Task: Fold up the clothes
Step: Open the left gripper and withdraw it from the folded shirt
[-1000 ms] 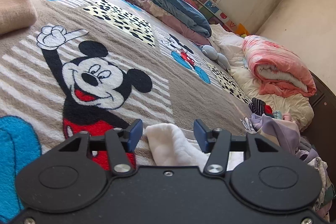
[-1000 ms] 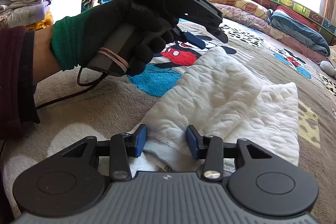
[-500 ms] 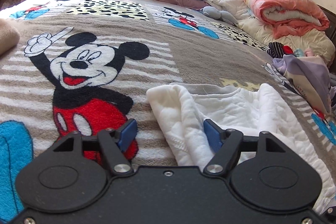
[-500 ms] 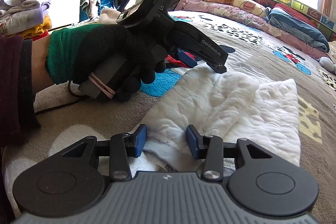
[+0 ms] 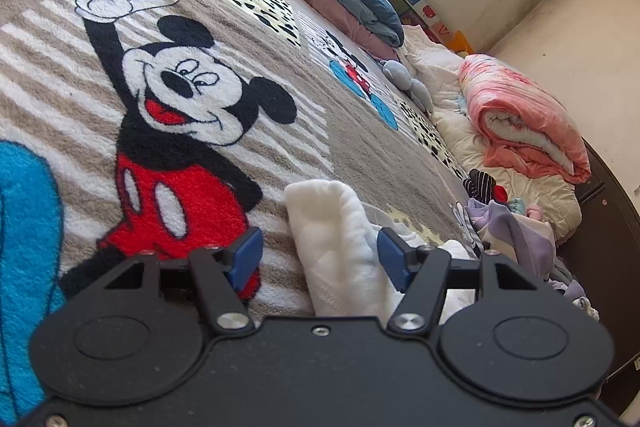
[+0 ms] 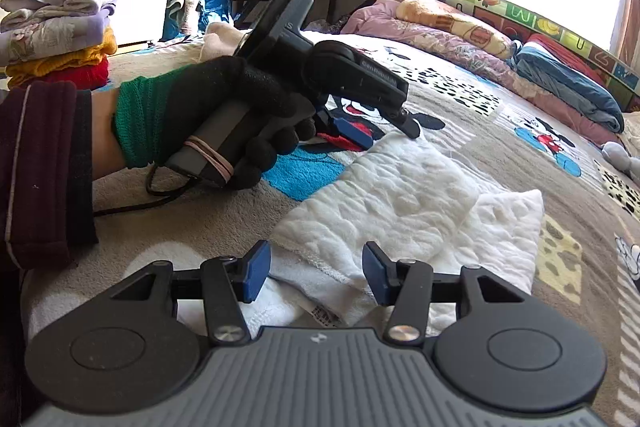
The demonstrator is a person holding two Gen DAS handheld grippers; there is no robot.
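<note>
A folded white quilted cotton garment [image 6: 404, 211] lies on my bed's plush cartoon-mouse blanket [image 5: 192, 107]. My left gripper [image 5: 318, 259] is closing, its jaws apart around the garment's rolled edge. My right gripper [image 6: 316, 277] is opening above the near hem, gripping nothing.

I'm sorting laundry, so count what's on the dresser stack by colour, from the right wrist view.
Pale lavender and grey garments: cannot tell how many, bunched together
Yellow garment: 1
Red garment: 1
Total: 2 countable, plus the bunched pale pile
</note>
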